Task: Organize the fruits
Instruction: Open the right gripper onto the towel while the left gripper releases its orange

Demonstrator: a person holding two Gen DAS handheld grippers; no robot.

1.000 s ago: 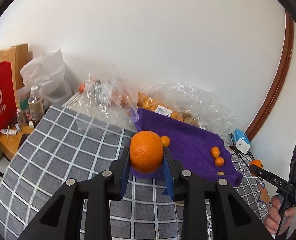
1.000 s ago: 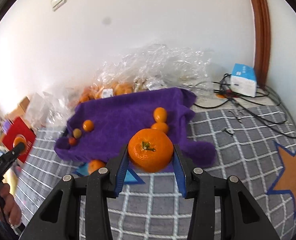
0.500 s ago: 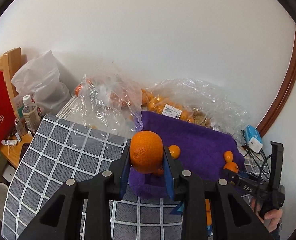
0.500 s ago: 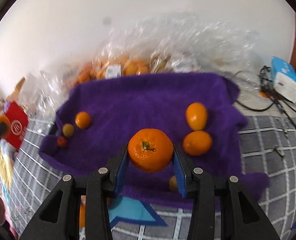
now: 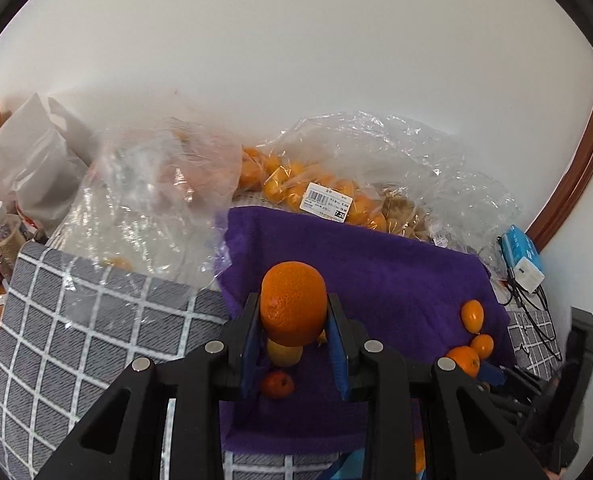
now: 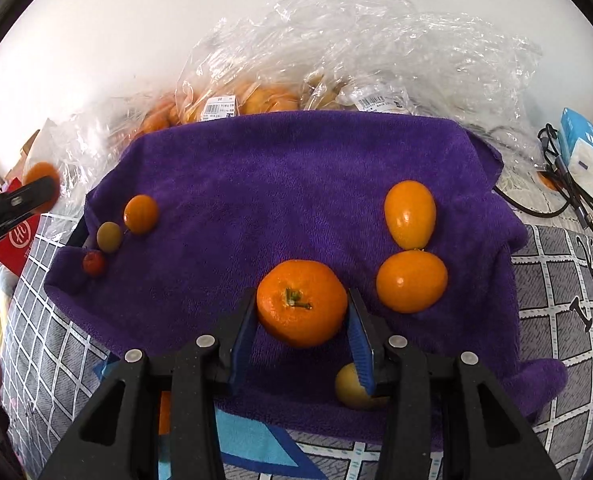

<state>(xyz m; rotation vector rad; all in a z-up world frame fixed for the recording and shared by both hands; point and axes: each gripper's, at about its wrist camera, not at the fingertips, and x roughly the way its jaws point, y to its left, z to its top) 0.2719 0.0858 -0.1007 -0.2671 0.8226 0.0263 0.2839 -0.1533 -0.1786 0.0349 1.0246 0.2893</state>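
We have carried both fruits in over the purple fleece towel (image 6: 296,184) — left tongs (image 5: 292,334) clenched on a dimpled round orange (image 5: 293,303), right tongs (image 6: 301,330) grasping a stemmed mandarin (image 6: 301,303) beside 2 kumquats (image 6: 410,214). Setting down looks next.

Left gripper (image 5: 293,326) clamped on an orange (image 5: 292,303) above a purple towel (image 5: 376,264), small fruits beneath, clear plastic bags (image 5: 376,176) of fruit behind, grey checked cloth (image 5: 76,332) at left
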